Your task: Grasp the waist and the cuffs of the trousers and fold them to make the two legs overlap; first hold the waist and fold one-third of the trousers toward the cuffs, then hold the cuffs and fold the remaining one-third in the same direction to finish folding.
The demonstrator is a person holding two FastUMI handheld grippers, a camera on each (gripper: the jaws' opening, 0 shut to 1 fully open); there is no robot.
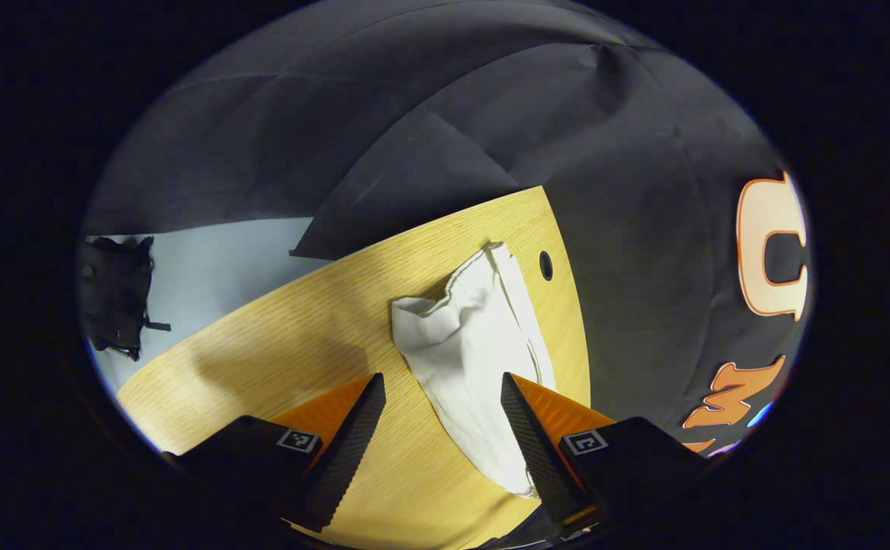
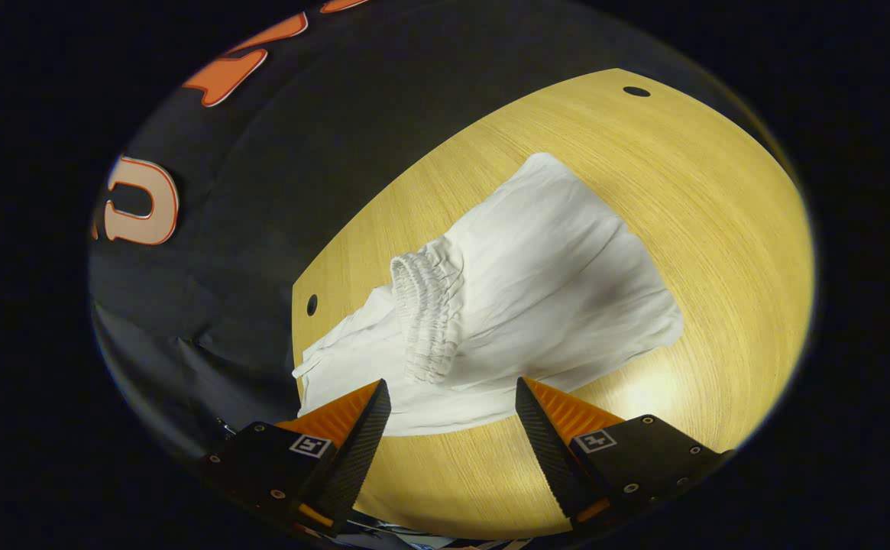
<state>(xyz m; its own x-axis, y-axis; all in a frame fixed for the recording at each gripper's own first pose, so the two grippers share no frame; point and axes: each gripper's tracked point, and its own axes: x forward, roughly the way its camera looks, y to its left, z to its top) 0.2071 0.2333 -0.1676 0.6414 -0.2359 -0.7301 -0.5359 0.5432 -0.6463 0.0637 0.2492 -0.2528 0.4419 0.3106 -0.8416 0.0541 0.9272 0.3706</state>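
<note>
Beside the elastic waist of the trousers, both grippers gape wide, holding nothing; next pinch the cuffs squarely, fold evenly toward the waist

trousers | white, thin, wrinkled cloth | folded, lying flat on the tabletop near its edge | elastic waist gathered, resting on top of the cloth | in left gripper view a narrow crumpled strip
</note>
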